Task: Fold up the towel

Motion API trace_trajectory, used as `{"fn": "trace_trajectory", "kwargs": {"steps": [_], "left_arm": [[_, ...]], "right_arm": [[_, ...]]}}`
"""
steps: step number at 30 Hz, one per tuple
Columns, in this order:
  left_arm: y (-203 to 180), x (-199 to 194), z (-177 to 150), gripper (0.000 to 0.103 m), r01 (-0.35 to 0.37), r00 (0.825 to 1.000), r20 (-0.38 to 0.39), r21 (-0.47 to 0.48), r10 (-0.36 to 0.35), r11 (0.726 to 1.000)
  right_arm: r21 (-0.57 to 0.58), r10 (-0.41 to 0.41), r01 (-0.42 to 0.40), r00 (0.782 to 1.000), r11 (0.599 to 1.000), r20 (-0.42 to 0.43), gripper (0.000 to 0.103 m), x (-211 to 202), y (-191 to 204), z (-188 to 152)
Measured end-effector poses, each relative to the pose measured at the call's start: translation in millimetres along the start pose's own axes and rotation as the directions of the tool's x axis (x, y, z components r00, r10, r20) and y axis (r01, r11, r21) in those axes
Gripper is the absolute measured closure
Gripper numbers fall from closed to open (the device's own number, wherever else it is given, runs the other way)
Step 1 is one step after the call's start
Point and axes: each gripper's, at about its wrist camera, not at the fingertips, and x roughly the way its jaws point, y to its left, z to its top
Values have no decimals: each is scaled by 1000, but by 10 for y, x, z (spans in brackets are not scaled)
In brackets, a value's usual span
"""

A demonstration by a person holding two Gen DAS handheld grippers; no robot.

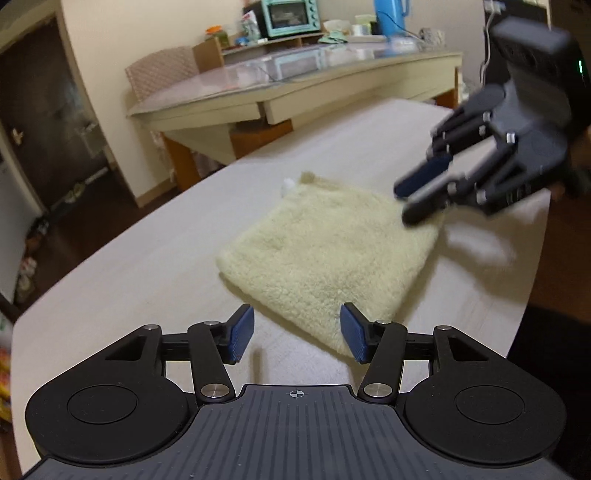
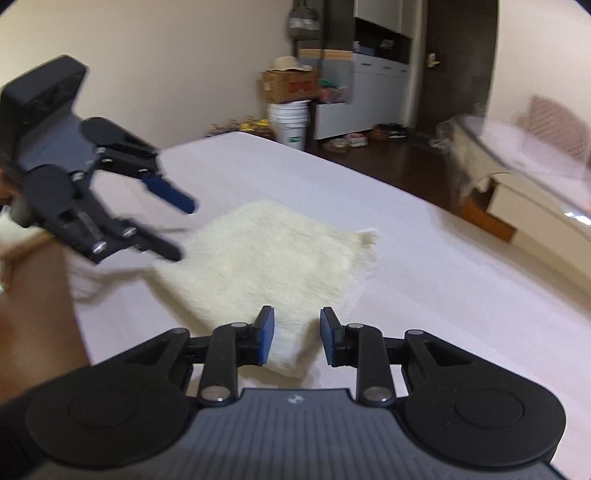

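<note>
- We see the towel, cream and fluffy, lying folded into a rough square on the pale bench, in the middle of the left wrist frame.
- A small white tag shows at the towel's far corner, toward the upper middle of that frame.
- Our left gripper fills the bottom of its own view; its jaws are spread apart, with a near corner of the towel showing in the gap and the blue pads not pressing on the cloth.
- In the right wrist frame the left gripper hangs at the left edge, above the towel's left border, jaws apart and nothing between them.
- Our right gripper sits at the bottom of its own view, jaws parted by a narrower gap; the towel's near corner lies below and between the pads, which stand clear of it.
- From the left wrist frame the right gripper appears blurred at the upper right, over the towel's right corner, jaws slightly apart and empty.
- A bare forearm shows at the lower left of the right wrist frame.
- Behind the bench, in the upper part of the left wrist frame, we see a glass-topped table with a teal oven on it.
</note>
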Motion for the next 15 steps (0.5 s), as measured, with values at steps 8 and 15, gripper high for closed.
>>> {"fn": "trace_trajectory", "kwargs": {"steps": [8, 15], "left_arm": [[-56, -44, 24, 46, -5, 1000, -20, -10, 5, 1000], [-136, -180, 44, 40, -12, 1000, 1, -45, 12, 999]], "right_arm": [[-62, 33, -33, 999, 998, 7, 75, -29, 337, -58], [-3, 23, -23, 1000, 1000, 20, 75, -120, 188, -35]]}}
